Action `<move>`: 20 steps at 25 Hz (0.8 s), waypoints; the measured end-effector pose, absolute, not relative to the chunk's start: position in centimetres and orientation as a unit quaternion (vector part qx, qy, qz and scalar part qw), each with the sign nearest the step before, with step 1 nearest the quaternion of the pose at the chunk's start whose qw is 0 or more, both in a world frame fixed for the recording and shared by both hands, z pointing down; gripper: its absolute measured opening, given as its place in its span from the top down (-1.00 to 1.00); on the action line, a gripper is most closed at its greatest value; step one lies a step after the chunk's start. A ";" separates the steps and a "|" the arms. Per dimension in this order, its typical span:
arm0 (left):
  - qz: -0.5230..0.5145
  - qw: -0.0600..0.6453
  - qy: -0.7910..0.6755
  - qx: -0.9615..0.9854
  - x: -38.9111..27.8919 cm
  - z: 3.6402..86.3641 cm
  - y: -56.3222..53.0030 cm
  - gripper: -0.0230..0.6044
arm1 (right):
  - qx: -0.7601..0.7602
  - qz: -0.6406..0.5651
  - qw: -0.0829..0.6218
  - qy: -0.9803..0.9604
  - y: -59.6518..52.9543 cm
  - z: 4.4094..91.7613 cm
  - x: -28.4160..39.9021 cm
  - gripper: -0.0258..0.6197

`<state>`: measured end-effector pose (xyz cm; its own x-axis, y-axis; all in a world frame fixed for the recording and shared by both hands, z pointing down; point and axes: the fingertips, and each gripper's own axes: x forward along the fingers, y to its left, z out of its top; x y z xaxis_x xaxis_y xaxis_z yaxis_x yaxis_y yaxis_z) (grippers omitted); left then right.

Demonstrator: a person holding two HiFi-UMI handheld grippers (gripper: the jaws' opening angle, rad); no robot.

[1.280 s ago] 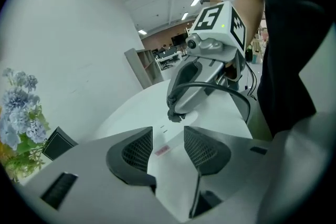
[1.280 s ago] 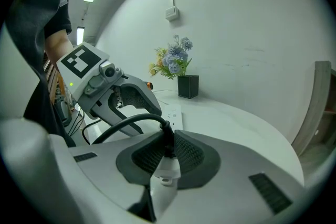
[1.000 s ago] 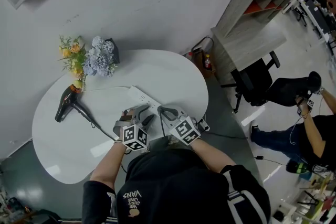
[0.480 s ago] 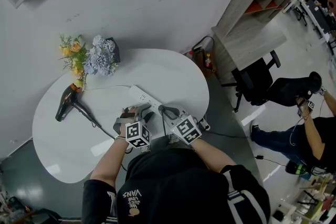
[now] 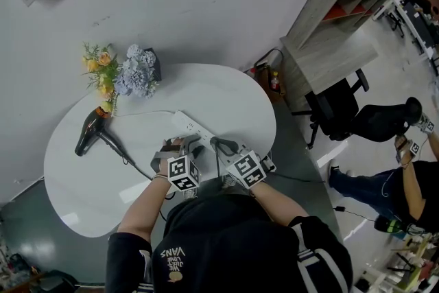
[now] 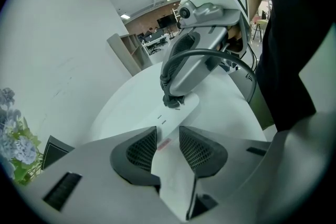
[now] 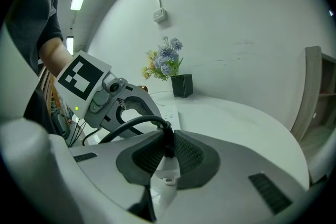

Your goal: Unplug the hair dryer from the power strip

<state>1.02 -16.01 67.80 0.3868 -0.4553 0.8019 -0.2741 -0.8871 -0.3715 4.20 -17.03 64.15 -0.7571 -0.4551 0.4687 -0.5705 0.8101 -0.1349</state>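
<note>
risk, strip lifts: we judge the strip (image 5: 186, 124) could ride up with the plug (image 7: 168, 146) if the left gripper (image 6: 168, 138) holds it weakly. its jaws have just been closing on the strip's sides, and the pads look to be just touching.
risk, plug slips: the right gripper (image 7: 167, 157) pinches the plug's narrow black neck. a hard pull could slide the pads onto the cord (image 5: 126, 160) or strain it.
risk, skewed pull: a pull off the pins' line may jam them, so we would draw straight out of the socket.
left hand: tilted steeply down over the strip, near the front edge of the bench (image 5: 226, 96). jaws at mid width, straddling the strip.
right hand: shallower tilt, just beside the left. jaws narrow, clamped on the plug.
plug: seated in the strip's end nearest us, not yet out.
dryer (image 5: 88, 136): lies by the bench's left edge, well apart from both grippers, its cord trailing toward the front edge.
</note>
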 end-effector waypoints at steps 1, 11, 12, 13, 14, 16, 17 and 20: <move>-0.508 0.089 0.220 -0.828 1.0 67.8 -16.0 0.47 | 0.277 0.136 0.212 -0.927 -17.1 64.2 4.2 0.70; -0.510 0.087 0.213 -0.829 0.9 68.0 -16.0 0.48 | 0.281 0.134 0.214 -0.926 -16.9 63.9 3.9 0.70; -0.509 0.087 0.213 -0.829 0.8 68.0 -16.0 0.48 | 0.282 0.133 0.215 -0.926 -16.9 63.9 4.0 0.70; -0.508 0.088 0.213 -0.830 0.8 68.0 -16.0 0.48 | 0.283 0.133 0.216 -0.925 -17.0 64.0 4.0 0.70; -0.508 0.088 0.213 -0.830 0.8 68.0 -16.0 0.48 | 0.284 0.133 0.218 -0.924 -17.0 64.0 4.0 0.70; -0.507 0.087 0.213 -0.831 0.8 68.0 -16.0 0.48 | 0.284 0.135 0.216 -0.924 -16.9 63.9 3.9 0.70; -0.506 0.086 0.213 -0.831 0.8 68.0 -16.0 0.48 | 0.285 0.136 0.215 -0.924 -16.9 63.9 3.9 0.70; -0.506 0.089 0.214 -0.831 0.8 68.0 -16.0 0.48 | 0.288 0.135 0.214 -0.923 -16.9 64.0 4.0 0.70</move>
<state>0.82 -15.98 67.96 0.3967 -0.4448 0.8030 -0.2652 -0.8930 -0.3636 4.05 -16.94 63.95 -0.7417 -0.4748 0.4738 -0.5904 0.7974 -0.1251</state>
